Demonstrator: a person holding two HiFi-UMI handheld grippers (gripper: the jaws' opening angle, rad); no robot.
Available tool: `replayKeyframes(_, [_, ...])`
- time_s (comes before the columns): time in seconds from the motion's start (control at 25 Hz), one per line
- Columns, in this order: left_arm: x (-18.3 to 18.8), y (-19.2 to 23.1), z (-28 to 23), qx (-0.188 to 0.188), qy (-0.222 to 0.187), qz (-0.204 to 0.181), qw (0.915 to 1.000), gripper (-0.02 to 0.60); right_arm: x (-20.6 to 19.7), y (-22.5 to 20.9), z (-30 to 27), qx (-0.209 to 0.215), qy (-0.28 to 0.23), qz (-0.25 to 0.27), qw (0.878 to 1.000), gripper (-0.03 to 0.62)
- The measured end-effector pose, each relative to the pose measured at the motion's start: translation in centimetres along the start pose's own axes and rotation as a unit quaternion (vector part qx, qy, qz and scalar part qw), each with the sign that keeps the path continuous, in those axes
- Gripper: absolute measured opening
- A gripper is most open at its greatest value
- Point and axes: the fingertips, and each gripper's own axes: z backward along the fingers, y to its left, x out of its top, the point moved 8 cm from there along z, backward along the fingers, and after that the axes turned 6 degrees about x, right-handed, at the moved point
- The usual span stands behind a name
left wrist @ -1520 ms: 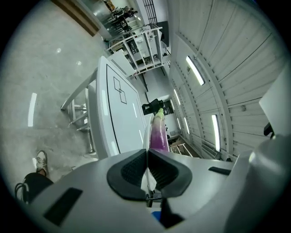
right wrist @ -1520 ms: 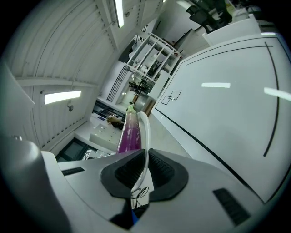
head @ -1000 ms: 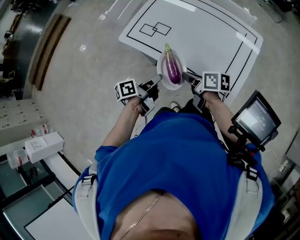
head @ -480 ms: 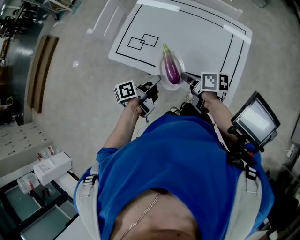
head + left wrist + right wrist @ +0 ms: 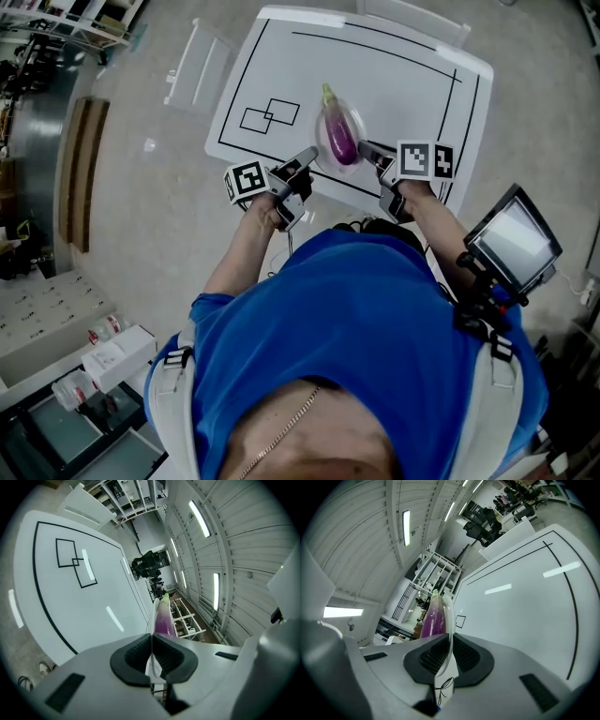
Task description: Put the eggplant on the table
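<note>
My left gripper [image 5: 307,157] has its fingers closed tight on the left rim of the plate [image 5: 322,141]; in the left gripper view the thin rim runs straight out from between them. On the plate lies the eggplant [image 5: 342,141], its long axis pointing away from me with the green stem at the far end, crosswise to the line between the two grippers. The plate seems held above the white tabletop [image 5: 403,84]. On the plate's right rim my right gripper [image 5: 367,150] is clamped the same way. I judge that both must lower together, keeping the plate level.
</note>
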Motion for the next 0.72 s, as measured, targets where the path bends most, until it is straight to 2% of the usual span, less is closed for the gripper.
replayKeyframes(0.72, [5.1, -2.2, -5.0, -0.006, 0.073, -0.034, 0.9967, 0.021, 3.6, -0.7, 1.0, -0.038, -0.076, -0.041, 0.996, 0.028])
